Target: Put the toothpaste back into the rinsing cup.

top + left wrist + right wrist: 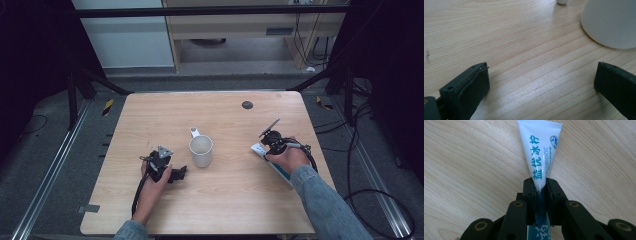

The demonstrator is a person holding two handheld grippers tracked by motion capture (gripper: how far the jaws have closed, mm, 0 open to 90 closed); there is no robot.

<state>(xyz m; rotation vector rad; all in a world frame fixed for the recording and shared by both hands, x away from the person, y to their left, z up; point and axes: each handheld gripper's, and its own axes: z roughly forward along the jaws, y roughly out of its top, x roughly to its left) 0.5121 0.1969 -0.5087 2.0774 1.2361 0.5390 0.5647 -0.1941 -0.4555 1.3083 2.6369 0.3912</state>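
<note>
A light wooden tabletop (220, 200) was seen from above, with a person's two forearms coming in over its near edge, each hand holding a black two-jaw gripper. Near the right edge, the right gripper (540, 188) was clenched on a white toothpaste tube (540, 150) printed with teal lettering; its jaws pinched the narrower part of the tube, and the flat crimped end fanned out beyond them, close above the wood. In the high view the tube (260, 149) lay at a slant under the right hand, pointing toward the middle of the tabletop. A white mug (201, 150) stood upright near the centre, its handle turned toward the far edge. The left gripper (172, 174) rested just beside the mug on its near-left side, jaws released and wide apart with only bare wood between them; in the left gripper view the mug's wall (610, 22) rose at the upper right. The step in hand appeared to be lifting the tube, probably to stand it in the mug. To do that well, the grip should stay firm so the slick tube does not slip or swivel, the lift should go straight up before crossing, and the tube should be tilted upright over the mug's opening before being lowered, the left gripper steadying the mug if needed.
</note>
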